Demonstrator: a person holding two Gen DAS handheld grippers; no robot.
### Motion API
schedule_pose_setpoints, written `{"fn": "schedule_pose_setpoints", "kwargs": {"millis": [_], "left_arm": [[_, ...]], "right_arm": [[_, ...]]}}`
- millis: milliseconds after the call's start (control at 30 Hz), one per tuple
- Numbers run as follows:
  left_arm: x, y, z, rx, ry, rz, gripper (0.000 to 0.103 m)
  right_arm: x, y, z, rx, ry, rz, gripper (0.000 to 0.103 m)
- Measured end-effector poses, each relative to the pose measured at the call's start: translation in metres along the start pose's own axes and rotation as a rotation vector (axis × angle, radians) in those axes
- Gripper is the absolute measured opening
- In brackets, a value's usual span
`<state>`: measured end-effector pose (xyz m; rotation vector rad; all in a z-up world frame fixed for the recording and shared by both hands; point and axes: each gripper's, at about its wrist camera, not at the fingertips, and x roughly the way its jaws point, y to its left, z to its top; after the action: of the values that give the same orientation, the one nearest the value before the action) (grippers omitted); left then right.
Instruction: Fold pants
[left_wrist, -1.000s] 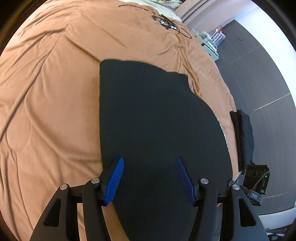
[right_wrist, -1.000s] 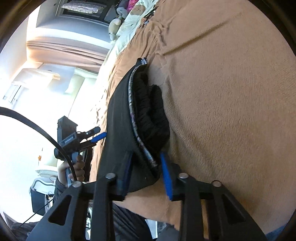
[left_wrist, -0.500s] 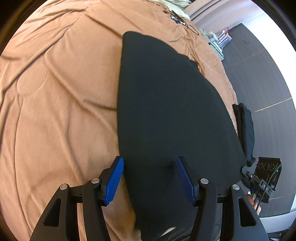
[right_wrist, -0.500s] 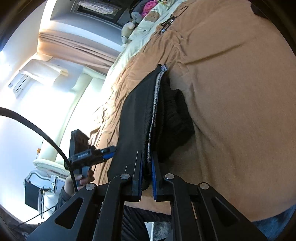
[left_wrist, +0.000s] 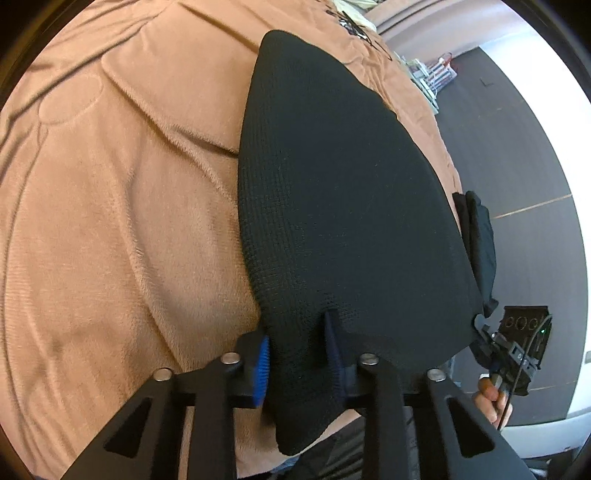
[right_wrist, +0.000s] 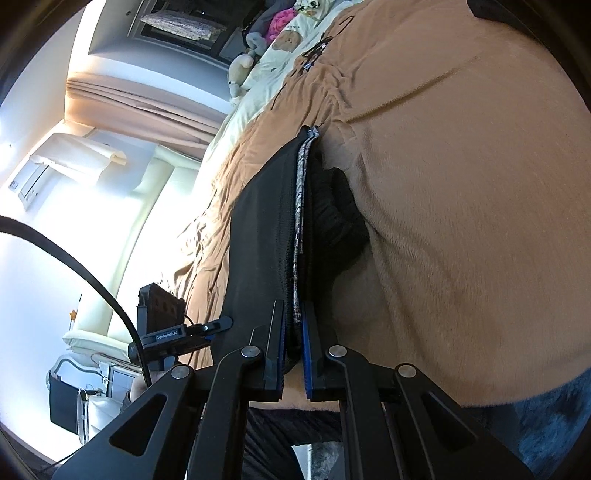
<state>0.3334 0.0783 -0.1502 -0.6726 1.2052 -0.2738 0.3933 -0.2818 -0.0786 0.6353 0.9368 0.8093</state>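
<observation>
1. We see the black pants (left_wrist: 343, 206) lying flat on the tan blanket (left_wrist: 110, 221) that covers the bed, their near edge at the bed's edge.
2. Our left gripper (left_wrist: 297, 354) has just been closing, and its blue pads now pinch a bunched fold of the pants' near corner.
3. Our right gripper (right_wrist: 293, 343) is clamped nearly shut on the layered edge of the pants (right_wrist: 258, 240), where a patterned lining (right_wrist: 300, 206) shows between the black layers.

pants (left_wrist: 343, 206) hem cut off, right pad prob. fabric-covered
</observation>
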Motion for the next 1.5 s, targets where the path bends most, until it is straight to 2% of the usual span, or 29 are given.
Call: {"fn": "schedule_pose_setpoints", "kwargs": {"millis": [100,467,567,700,733,767,800,833,867,1000,1333,1367,1433,1500], "left_arm": [[-0.006,-0.004,-0.002,0.006,-0.004,0.001,0.023],[-0.005,-0.007,-0.007,0.009,0.011,-0.005,0.023],[-0.007,-0.008,-0.007,0.024,0.011,-0.017,0.024],[-0.010,-0.010,0.002,0.045,-0.015,-0.022,0.053],[-0.010,-0.009,0.003,0.043,-0.023,-0.025,0.056],[-0.011,-0.007,0.005,0.038,-0.028,-0.029,0.056],[-0.011,-0.005,0.007,0.029,-0.033,-0.036,0.056],[-0.010,-0.002,0.009,0.017,-0.038,-0.045,0.056],[-0.010,0.000,0.011,0.009,-0.043,-0.051,0.056],[-0.004,0.006,0.016,-0.011,-0.047,-0.068,0.056],[0.008,0.009,0.019,-0.039,-0.058,-0.108,0.055],[0.009,0.008,0.020,-0.040,-0.058,-0.115,0.054],[0.013,0.008,0.018,-0.060,-0.050,-0.138,0.039],[0.017,0.006,0.013,-0.060,-0.035,-0.144,0.032]], "right_arm": [[-0.003,0.002,-0.006,0.005,-0.005,-0.006,0.004],[-0.019,-0.008,-0.023,0.038,0.010,-0.018,0.004],[-0.022,-0.007,-0.023,0.032,0.018,-0.061,0.005],[-0.033,0.003,-0.018,-0.021,-0.009,-0.137,0.010],[-0.035,0.007,-0.014,-0.038,-0.012,-0.162,0.017],[-0.037,0.011,-0.011,-0.051,-0.016,-0.169,0.030],[-0.038,0.014,-0.009,-0.066,-0.023,-0.168,0.039],[-0.040,0.018,-0.005,-0.080,-0.032,-0.167,0.056],[-0.042,0.022,0.000,-0.093,-0.046,-0.173,0.061],[-0.033,0.033,0.016,-0.146,-0.045,-0.194,0.061],[0.032,0.044,0.049,-0.261,0.037,-0.268,0.061],[0.036,0.044,0.050,-0.262,0.041,-0.276,0.061],[0.043,0.043,0.052,-0.262,0.054,-0.287,0.061],[0.050,0.043,0.052,-0.262,0.072,-0.309,0.059]]}}
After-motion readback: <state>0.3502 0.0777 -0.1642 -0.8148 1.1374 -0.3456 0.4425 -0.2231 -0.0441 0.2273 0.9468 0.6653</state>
